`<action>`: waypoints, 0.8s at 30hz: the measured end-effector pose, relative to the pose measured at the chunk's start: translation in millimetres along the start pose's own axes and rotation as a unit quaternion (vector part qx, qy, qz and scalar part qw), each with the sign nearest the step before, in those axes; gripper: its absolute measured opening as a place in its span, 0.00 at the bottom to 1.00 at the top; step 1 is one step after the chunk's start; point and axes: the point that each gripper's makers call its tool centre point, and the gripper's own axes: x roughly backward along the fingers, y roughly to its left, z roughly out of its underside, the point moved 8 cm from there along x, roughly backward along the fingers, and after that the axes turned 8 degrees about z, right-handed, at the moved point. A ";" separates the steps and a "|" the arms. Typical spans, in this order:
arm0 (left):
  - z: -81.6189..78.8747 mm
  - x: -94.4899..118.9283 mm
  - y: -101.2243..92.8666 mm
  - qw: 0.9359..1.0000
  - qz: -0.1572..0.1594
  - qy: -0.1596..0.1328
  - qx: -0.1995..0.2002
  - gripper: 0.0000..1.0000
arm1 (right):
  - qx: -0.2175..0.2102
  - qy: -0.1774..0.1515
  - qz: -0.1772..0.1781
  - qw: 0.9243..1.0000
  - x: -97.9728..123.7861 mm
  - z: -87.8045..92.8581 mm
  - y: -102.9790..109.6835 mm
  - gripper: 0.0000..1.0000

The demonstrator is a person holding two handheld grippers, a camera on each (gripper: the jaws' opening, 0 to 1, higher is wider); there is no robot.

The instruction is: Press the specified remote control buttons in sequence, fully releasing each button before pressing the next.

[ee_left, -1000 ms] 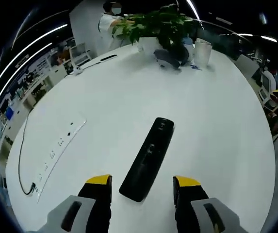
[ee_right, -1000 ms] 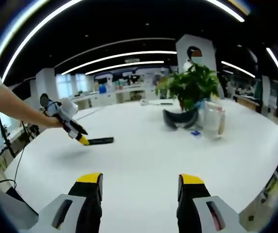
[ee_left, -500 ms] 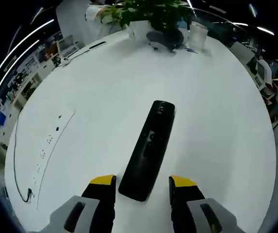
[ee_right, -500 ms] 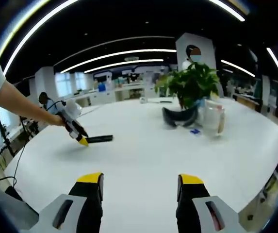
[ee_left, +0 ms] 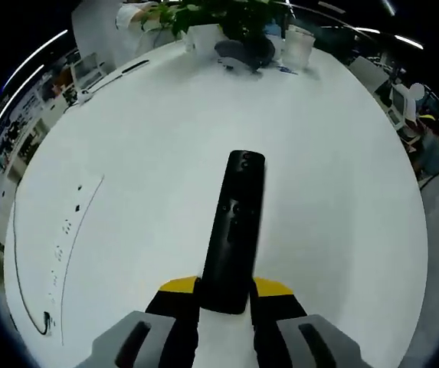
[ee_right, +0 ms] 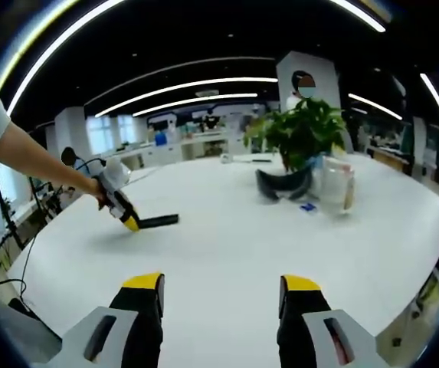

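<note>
Matt black remote (ee_left: 234,230), smooth white table (ee_left: 342,169)

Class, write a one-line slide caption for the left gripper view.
Left gripper closes its yellow-tipped fingers on the near end of a long black remote control lying on a round white table.

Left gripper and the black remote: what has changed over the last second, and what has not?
The left gripper has moved forward and narrowed its yellow-tipped jaws around the near end of the long black remote control; a second ago they stood wide apart, short of it. Whether they press it yet is unclear. The remote lies in the same place on the round white table, and the right gripper stays open above the table.
</note>
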 end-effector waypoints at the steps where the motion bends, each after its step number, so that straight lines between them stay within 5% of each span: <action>1: -1.0 -0.1 -0.6 1.000 -0.001 0.003 0.007 0.25 | 0.000 -0.001 0.000 1.000 0.1 -0.2 0.0 0.58; 24: 3.2 0.6 -50.2 0.997 0.002 0.066 -0.031 0.23 | -0.010 -0.010 -0.003 1.000 5.9 -1.4 -1.2 0.54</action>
